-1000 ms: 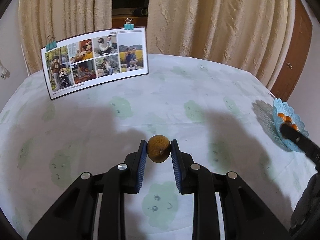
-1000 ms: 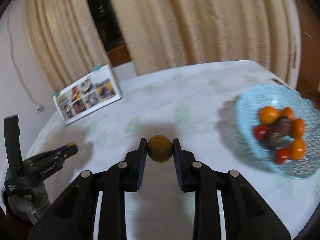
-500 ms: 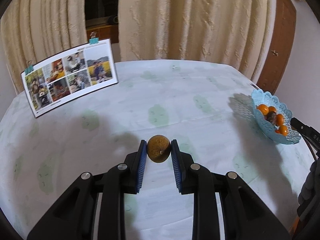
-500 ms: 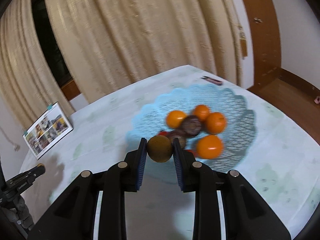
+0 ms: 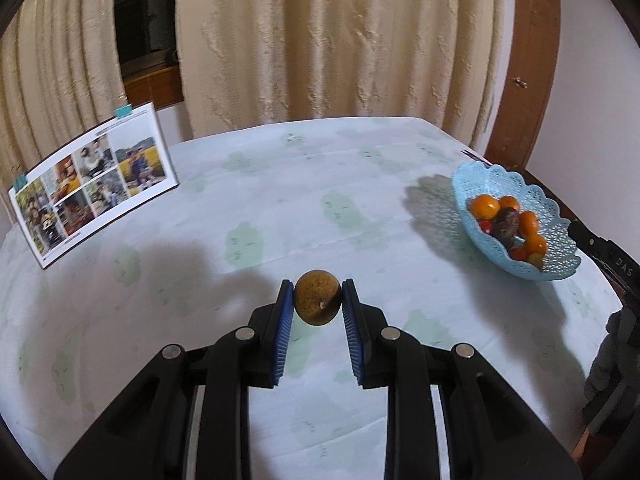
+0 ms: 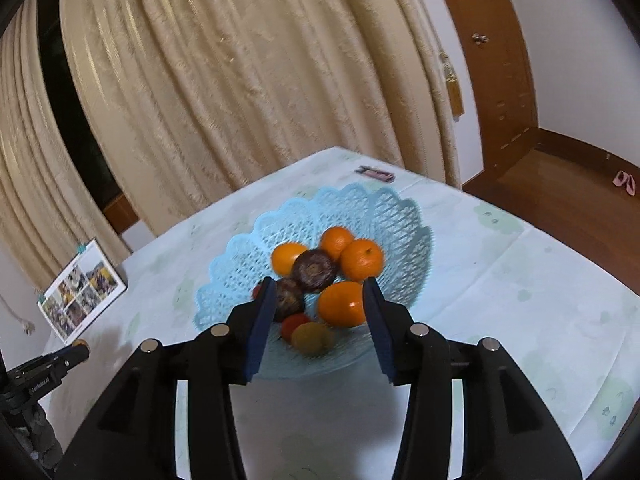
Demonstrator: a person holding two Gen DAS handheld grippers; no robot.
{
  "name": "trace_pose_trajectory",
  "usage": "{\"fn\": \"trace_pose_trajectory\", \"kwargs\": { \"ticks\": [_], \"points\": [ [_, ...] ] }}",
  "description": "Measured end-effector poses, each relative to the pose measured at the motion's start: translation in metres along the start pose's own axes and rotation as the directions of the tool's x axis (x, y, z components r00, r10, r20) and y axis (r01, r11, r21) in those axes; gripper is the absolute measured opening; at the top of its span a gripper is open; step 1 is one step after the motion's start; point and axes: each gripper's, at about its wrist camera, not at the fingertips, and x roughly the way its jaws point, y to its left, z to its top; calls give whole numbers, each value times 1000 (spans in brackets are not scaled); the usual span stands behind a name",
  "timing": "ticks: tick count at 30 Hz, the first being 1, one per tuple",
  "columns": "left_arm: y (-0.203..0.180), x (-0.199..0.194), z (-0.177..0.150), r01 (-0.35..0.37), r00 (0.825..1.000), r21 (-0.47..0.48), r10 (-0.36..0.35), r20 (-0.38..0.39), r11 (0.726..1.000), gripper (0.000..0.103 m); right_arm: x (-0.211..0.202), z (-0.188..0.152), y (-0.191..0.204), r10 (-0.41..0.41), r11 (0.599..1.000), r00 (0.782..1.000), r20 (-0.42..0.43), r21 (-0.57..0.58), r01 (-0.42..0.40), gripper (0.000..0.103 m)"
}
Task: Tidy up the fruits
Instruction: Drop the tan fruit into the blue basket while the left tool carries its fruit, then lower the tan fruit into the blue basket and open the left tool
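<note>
Your left gripper point(image 5: 317, 306) squeezes a round brown fruit point(image 5: 317, 302) above the table, ready to carry it to the blue basket point(image 6: 384, 204). Your right gripper point(image 6: 319, 300) is opening over the basket, nothing pinched, so its yellow-brown fruit point(image 6: 310, 338) drops in.

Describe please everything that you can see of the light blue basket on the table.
The light blue basket is a shallow round bowl of what looks like plastic, with an openwork lattice wall and a scalloped rim. It stands upright on the table's pale cloth, near one edge, and casts a latticed shadow beside it. Inside lie several oranges, two dark brown fruits and small red and yellow ones. The right claw hangs over its near side, jaws opening with nothing gripped between them.
</note>
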Motion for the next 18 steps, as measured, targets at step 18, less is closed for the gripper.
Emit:
{"fn": "trace_pose_trajectory", "kwargs": {
  "ticks": [18],
  "points": [
    [-116, 28, 34, 252, 967, 157, -255, 0, 955, 25, -25, -11, -7, -187, 982, 952, 241, 6, 191, 65]
  ]
}}
